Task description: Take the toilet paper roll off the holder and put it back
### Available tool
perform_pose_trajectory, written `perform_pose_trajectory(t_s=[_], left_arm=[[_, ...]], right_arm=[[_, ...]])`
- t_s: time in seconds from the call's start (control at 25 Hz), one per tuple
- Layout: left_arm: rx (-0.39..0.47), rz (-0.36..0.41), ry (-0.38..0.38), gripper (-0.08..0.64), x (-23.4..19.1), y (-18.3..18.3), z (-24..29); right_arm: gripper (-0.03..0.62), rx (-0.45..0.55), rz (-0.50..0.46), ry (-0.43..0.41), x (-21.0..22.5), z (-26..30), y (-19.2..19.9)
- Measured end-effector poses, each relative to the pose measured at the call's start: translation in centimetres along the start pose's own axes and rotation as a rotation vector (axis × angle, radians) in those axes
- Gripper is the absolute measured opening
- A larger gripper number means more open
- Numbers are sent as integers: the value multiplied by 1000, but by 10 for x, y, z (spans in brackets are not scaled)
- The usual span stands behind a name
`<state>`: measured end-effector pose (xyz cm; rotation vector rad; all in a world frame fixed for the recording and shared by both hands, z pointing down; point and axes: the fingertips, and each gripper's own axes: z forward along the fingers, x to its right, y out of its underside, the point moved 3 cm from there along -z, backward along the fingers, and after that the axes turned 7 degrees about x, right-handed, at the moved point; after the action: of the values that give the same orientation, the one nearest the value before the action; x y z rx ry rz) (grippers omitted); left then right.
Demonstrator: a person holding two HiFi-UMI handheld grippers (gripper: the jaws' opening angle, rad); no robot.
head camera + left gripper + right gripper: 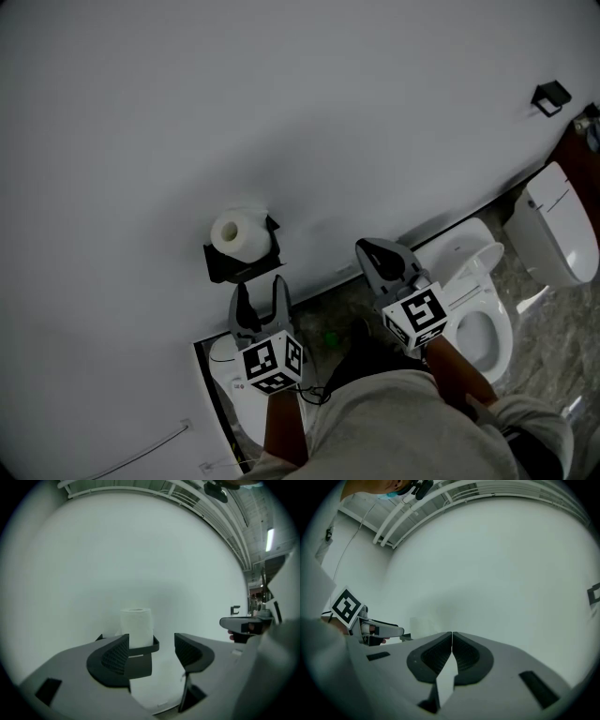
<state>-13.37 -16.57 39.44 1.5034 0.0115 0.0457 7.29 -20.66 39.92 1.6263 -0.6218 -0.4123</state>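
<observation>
Between the open jaws of the left gripper (pixel 151 651) there is only bare wall: the two dark ribbed pads stand well apart and press on nothing. Just past them, in line with the inner edge of the left-hand pad, stands the toilet paper roll (pixel 137 625). It is a plain white cylinder, set upright on its end, smooth-sided and fairly thick, with the round opening of its core showing at the top. Its lower part sits inside the black holder (pixel 143 663), whose thin front band wraps around the base of the roll and whose back plate lies against the wall. From the head view the same left gripper (pixel 261 286) points at the wall just below the holder (pixel 234 265), close to it but not touching. The roll (pixel 239 232) shows its hollow middle to the camera there, and a loose end may hang at its side, though that is hard to tell. The right gripper (pixel 452 639) is clenched, its pads meeting along a thin line with nothing caught between them. In the head view it (pixel 375 253) is held out beside the left one, aimed at the grey-white wall (pixel 281 112). Below it stands a white toilet (pixel 478 309) with its seat down, on a mottled grey floor (pixel 553 347). A small black hook (pixel 550 97) is fixed to the wall far to the right.
</observation>
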Motion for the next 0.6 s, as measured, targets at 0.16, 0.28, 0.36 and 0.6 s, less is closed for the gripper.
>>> perform_pose_trajectory(t_s=[0.16,0.28,0.36,0.6], left_arm=[[13,5,-1,348,-12,-5,21],[22,10,-1,394,-24,-10,35],[30,-3,-9,411,-27,-10,45],[46,-48,-9,429,-33,-12,69]], right_arm=[[5,8,-20,-25,0,23,-5],[5,19,-25,-38,-7,34,-7],[5,24,-37,-66,-11,41,-11],[5,25,-67,-115,-19,57,-18]])
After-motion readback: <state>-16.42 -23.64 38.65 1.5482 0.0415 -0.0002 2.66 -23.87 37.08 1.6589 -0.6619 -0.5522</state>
